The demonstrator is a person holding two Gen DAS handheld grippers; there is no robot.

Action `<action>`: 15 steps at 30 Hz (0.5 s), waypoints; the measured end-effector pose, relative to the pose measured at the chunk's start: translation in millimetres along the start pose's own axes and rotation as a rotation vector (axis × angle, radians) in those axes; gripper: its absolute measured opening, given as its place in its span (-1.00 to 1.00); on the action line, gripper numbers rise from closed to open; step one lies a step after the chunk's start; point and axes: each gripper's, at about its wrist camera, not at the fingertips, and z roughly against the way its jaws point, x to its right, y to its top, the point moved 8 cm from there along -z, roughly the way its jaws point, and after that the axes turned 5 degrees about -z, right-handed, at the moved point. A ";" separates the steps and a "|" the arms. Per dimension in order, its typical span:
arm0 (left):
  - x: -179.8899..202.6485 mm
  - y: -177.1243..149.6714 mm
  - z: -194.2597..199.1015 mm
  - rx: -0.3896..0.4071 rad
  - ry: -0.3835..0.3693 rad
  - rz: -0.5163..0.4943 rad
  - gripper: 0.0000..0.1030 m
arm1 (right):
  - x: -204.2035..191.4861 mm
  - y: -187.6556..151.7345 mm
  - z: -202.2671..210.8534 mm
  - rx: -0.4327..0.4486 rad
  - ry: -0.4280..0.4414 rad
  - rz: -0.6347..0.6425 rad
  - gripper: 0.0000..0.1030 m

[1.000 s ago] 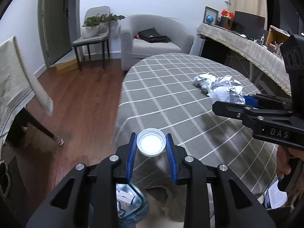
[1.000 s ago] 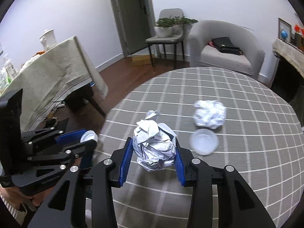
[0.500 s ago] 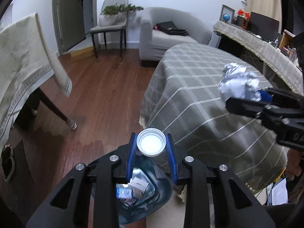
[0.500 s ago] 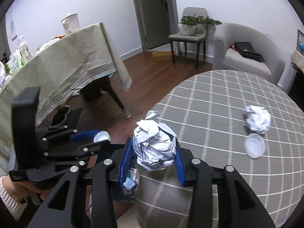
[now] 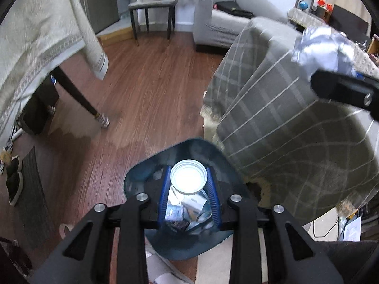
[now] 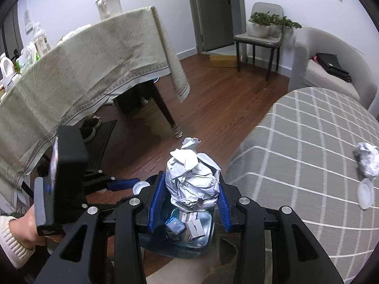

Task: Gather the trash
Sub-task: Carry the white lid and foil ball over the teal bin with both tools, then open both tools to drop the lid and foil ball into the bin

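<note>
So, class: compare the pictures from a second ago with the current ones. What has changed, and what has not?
Both grippers swung off the checked table to above the blue bin. The left gripper still clamps the white cap, the right gripper the crumpled paper ball. Another paper ball and lid remain on the table.

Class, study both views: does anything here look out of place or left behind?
Yes. A crumpled paper ball and a white lid lie loose on the checked tablecloth, uncollected litter, while similar trash sits in the blue bin on the floor.
</note>
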 end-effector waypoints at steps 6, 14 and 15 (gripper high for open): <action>-11.3 -30.8 -24.0 -0.094 -0.016 0.019 -0.37 | -16.6 1.5 -16.7 -0.017 0.021 0.020 -0.20; -25.5 -68.0 -52.2 -0.207 -0.011 0.018 -0.36 | -31.6 0.1 -38.5 -0.049 0.043 0.023 -0.20; -27.6 -72.4 -55.4 -0.217 -0.011 0.015 -0.36 | -33.7 -0.4 -41.4 -0.054 0.045 0.026 -0.20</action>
